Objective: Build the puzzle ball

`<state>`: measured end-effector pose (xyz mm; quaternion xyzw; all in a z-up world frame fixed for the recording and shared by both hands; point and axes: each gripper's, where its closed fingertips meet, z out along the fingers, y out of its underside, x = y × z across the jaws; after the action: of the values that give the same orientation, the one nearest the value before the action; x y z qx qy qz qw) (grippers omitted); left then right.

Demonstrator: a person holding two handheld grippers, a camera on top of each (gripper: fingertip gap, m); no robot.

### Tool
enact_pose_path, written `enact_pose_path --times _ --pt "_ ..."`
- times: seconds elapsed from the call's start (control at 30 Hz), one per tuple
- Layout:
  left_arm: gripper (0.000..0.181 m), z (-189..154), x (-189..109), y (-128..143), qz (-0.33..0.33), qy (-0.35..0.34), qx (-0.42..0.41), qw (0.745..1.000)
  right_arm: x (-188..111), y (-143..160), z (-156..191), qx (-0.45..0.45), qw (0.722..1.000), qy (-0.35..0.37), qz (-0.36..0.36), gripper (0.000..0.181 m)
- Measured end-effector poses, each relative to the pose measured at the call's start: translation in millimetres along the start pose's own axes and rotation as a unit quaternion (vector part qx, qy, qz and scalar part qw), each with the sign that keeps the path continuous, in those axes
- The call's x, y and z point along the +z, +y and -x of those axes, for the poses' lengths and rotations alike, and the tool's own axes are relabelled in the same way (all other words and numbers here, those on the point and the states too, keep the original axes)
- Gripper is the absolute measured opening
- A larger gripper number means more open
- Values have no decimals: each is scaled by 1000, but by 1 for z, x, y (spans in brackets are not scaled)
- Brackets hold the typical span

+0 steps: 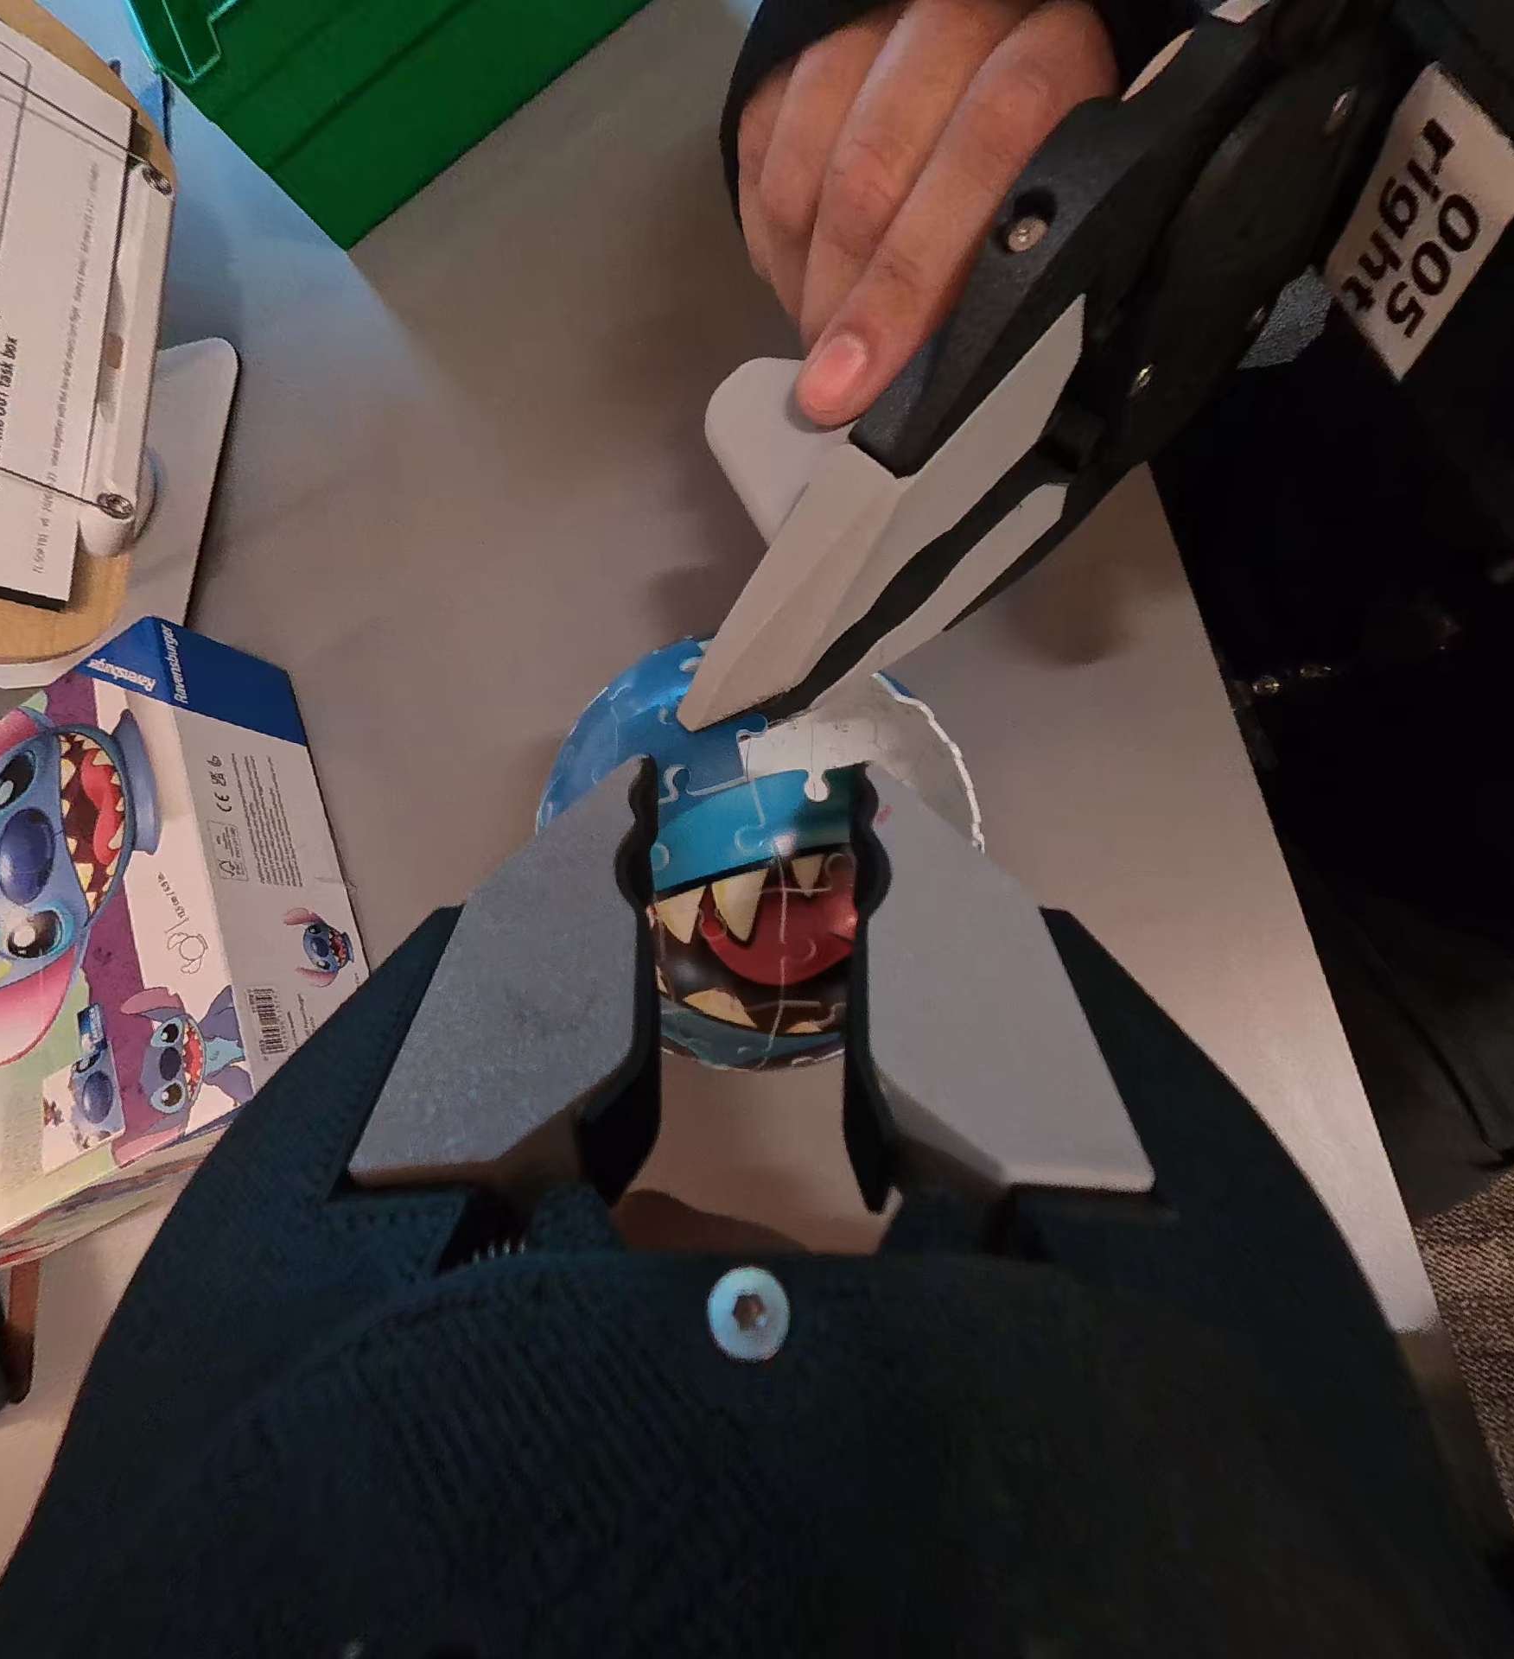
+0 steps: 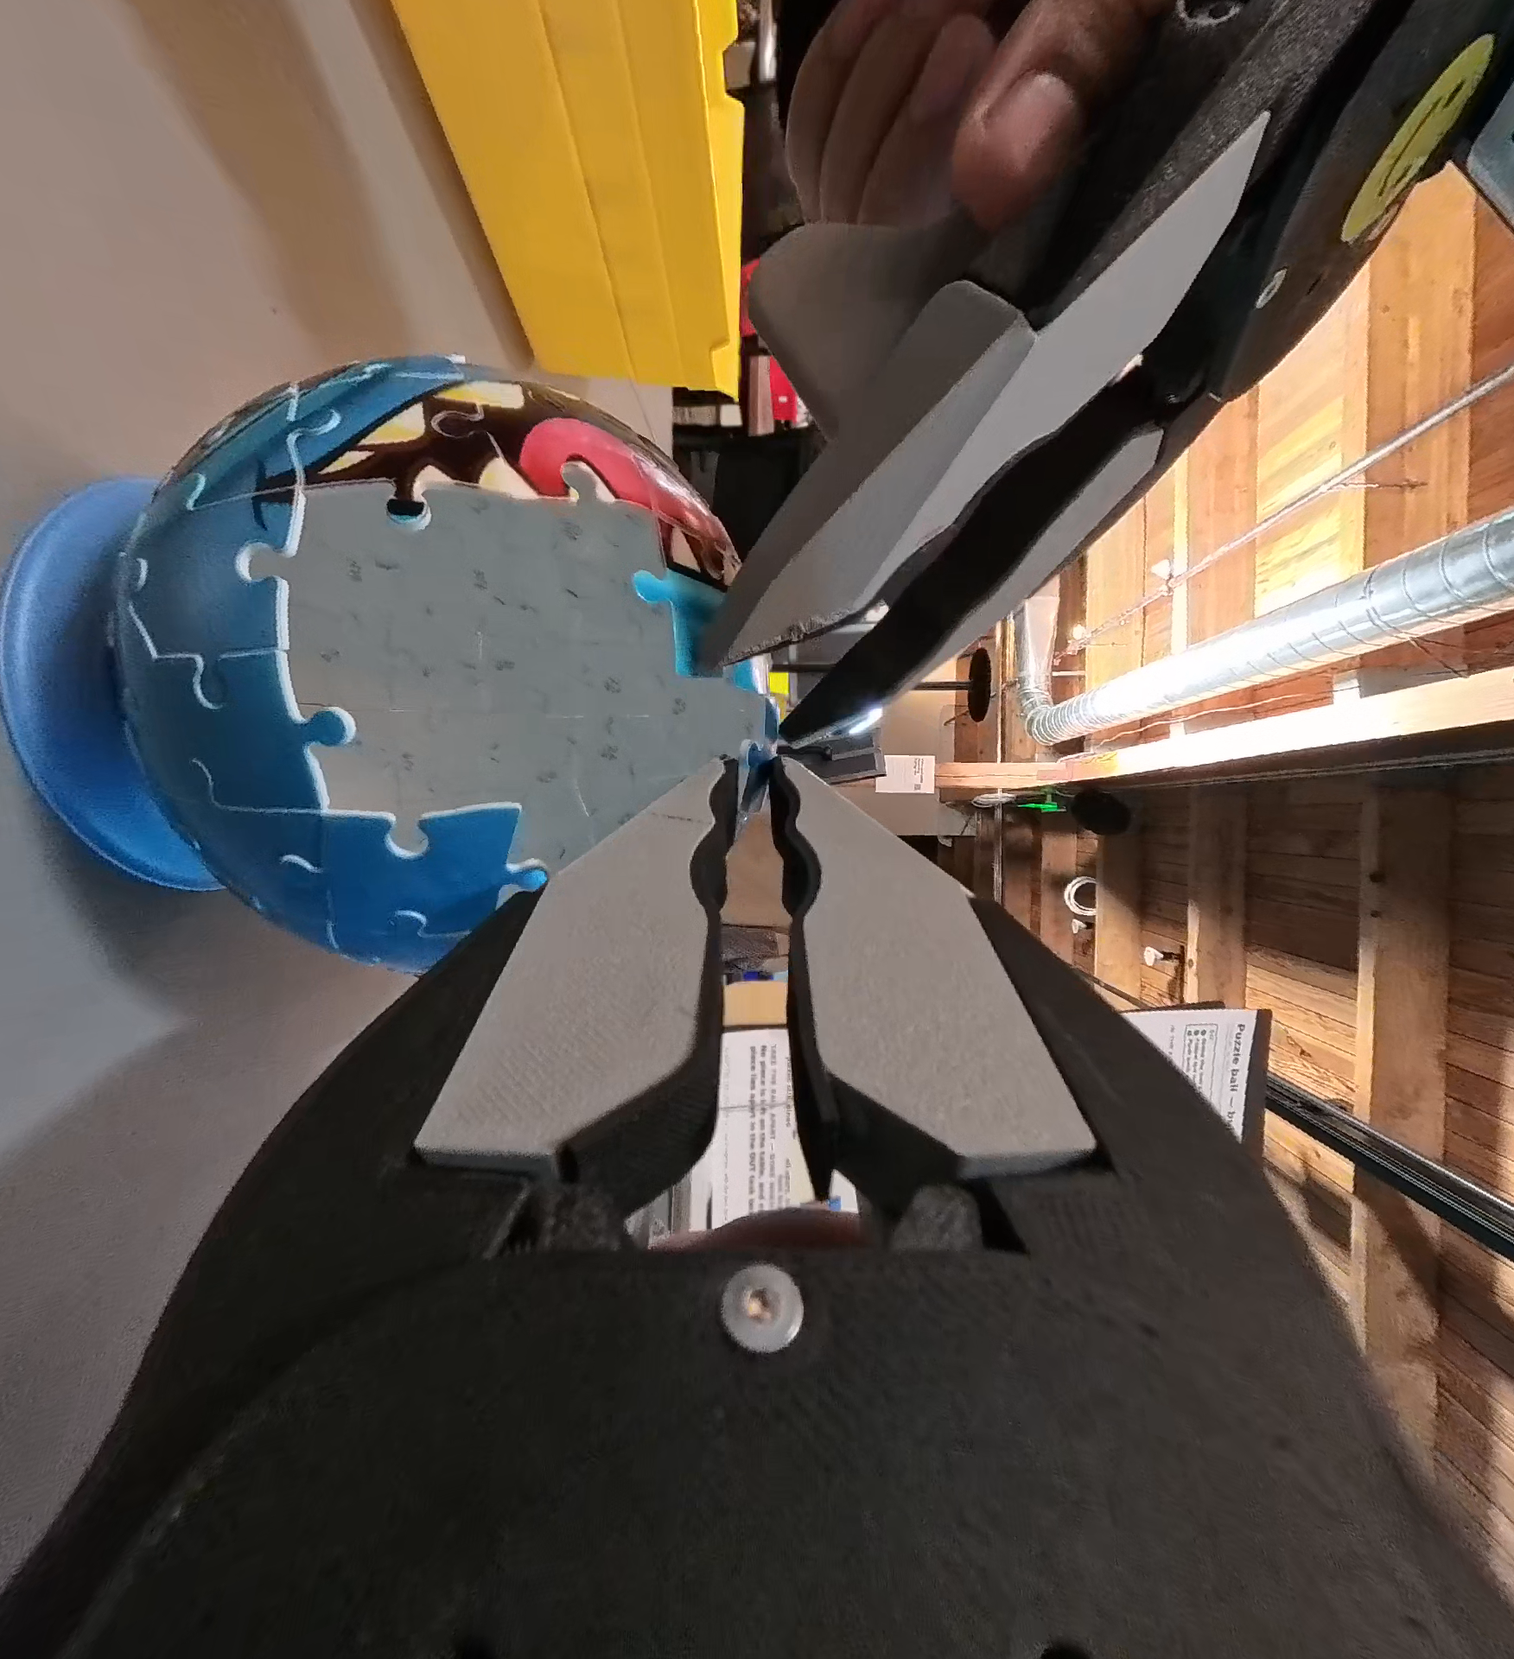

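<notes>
The puzzle ball [image 1: 753, 907] is blue with a toothy mouth picture and stands on a blue stand [image 2: 62, 682] on the table. A wide gap in its shell shows the grey inner side [image 2: 484, 646]. My left gripper [image 1: 753, 776] is open, with its tips resting on the top of the ball on either side of the mouth picture. It also shows in the right wrist view [image 2: 746, 698]. My right gripper [image 2: 749, 772] is shut on a thin blue puzzle piece [image 2: 746, 790] at the rim of the gap. In the left wrist view its tip [image 1: 708, 718] touches the ball's top.
A puzzle box [image 1: 152, 898] lies left of the ball. Behind it is a cardboard board with an instruction sheet [image 1: 17, 314], and a green bin [image 1: 376, 90] sits at the back. A yellow bin [image 2: 610, 179] is beyond the ball. The table edge [image 1: 1274, 808] runs close on the right. The grippers are tip to tip, or close to it.
</notes>
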<state>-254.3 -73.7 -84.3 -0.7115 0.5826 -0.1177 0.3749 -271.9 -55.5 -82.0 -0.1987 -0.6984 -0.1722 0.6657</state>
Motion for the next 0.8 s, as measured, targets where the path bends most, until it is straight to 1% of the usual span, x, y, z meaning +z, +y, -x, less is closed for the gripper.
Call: enact_pose_path --times 0.13,0.3,0.6,0.7,0.8 --pt "41 0 -1 1 11 8 6 1000 2 0 1 1 1000 -10 -2 5" --pt "41 0 -1 1 19 15 15 1000 8 5 7 -3 1000 -21 10 18" --pt "46 -1 -1 2 19 24 15 999 15 4 7 -10 999 -33 4 17" --pt "44 4 -2 3 21 15 11 1000 15 4 3 -13 999 -35 -2 8" --pt "43 6 -6 -1 8 14 -1 1000 15 4 5 -21 999 -40 -2 9"
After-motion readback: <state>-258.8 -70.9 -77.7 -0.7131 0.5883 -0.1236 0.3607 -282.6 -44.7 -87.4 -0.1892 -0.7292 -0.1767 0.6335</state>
